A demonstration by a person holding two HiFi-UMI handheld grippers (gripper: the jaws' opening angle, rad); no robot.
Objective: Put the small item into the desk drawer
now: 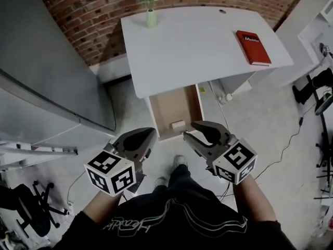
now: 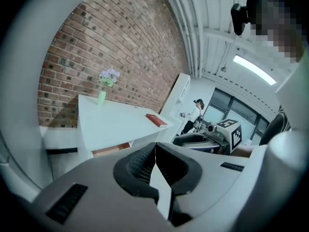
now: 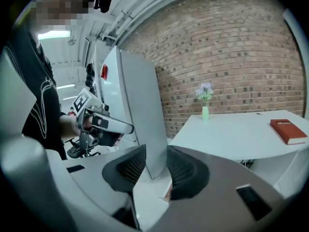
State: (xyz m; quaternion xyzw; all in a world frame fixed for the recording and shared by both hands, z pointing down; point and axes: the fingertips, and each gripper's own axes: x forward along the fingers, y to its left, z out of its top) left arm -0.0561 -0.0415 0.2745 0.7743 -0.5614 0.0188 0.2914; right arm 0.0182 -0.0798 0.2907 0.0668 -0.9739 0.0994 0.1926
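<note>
A small pale item (image 1: 178, 124) lies inside the open wooden drawer (image 1: 164, 108) under the white desk (image 1: 192, 46). The drawer (image 2: 111, 150) also shows in the left gripper view. My left gripper (image 1: 150, 132) (image 2: 155, 146) hangs near the drawer's front left corner, above the floor, its pads meeting with nothing between them. Close to the drawer's front right corner, my right gripper (image 1: 188, 130) (image 3: 155, 154) has a gap between its pads, and nothing is in that gap. Neither gripper touches the item.
A red book (image 1: 253, 47) lies on the desk's right side, and a green vase (image 1: 151, 15) with flowers stands at its back left. To the left stands a tall grey cabinet (image 1: 47, 77). Cables (image 1: 281, 150) trail over the floor on the right, and an office chair (image 1: 31, 212) sits at lower left.
</note>
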